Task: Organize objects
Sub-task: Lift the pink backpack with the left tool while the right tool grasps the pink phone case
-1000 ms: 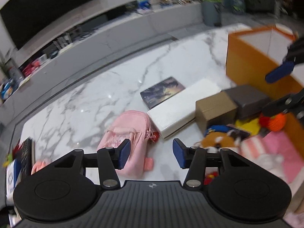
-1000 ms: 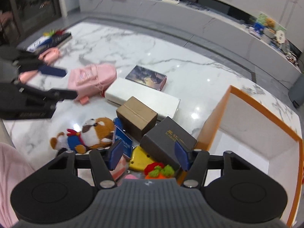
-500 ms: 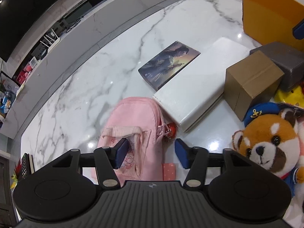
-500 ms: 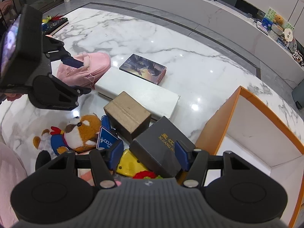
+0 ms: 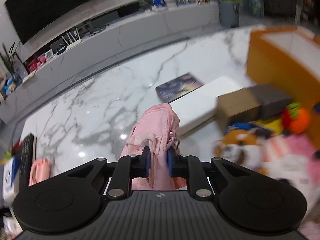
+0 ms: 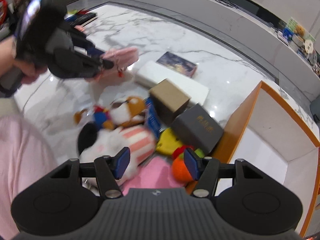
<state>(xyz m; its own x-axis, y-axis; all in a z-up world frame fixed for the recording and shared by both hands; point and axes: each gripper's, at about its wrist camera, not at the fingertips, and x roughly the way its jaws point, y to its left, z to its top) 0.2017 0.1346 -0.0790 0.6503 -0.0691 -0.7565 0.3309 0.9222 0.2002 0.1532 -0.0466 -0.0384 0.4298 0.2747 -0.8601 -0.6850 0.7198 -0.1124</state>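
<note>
Left gripper (image 5: 158, 164) lifts a pink backpack (image 5: 158, 124) above a white marble floor (image 5: 90, 108).

Its two blue pads are pinched on the backpack's fabric, and the bag hangs clear of the floor. The right gripper (image 6: 157, 165) is spread wide with nothing between its pads, hovering over a striped plush toy (image 6: 120, 146) and an orange plush fruit (image 6: 180, 170), just beside an orange storage box (image 6: 238, 120).

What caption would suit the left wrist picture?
Left hand-held gripper shut on a pink backpack, lifted above the marble table.
</note>
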